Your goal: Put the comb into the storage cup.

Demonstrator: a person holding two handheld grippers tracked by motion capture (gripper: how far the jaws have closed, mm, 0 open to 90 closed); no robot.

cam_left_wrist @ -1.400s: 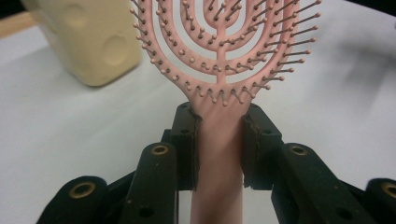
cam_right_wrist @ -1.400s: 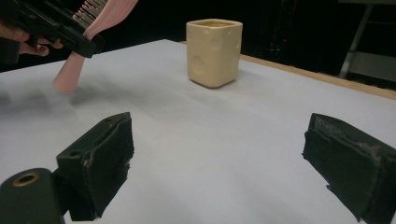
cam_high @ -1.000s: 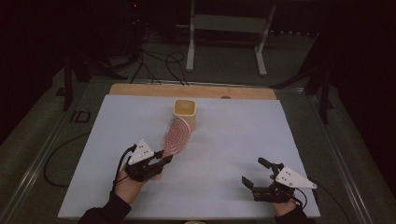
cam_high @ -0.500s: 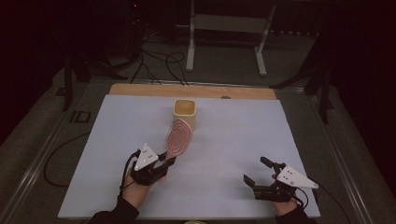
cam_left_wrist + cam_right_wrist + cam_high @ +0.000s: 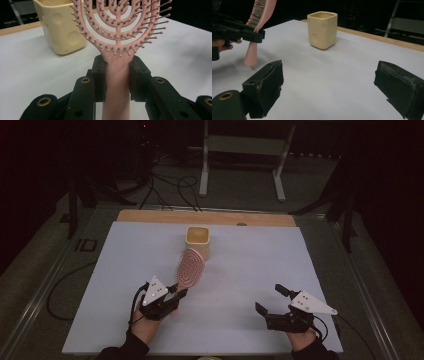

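Left tongs (image 5: pixel 117 77) clamp the pink hairbrush (image 5: pixel 190 268) by its handle, head raised toward the cream cup (image 5: pixel 198 241) at twelve o'clock; right tongs (image 5: pixel 272 302) hang released over the tabletop (image 5: pixel 250 270). Likely next: carry the brush over and lower it handle-first into the cup

Glossy plastic hairbrush (image 5: pixel 117 37), matt ceramic cup (image 5: pixel 61 27)

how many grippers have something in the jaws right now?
1. The left gripper is clamped on the handle of the pink plastic hairbrush, near the cream square cup. The right gripper stands open above the white table.
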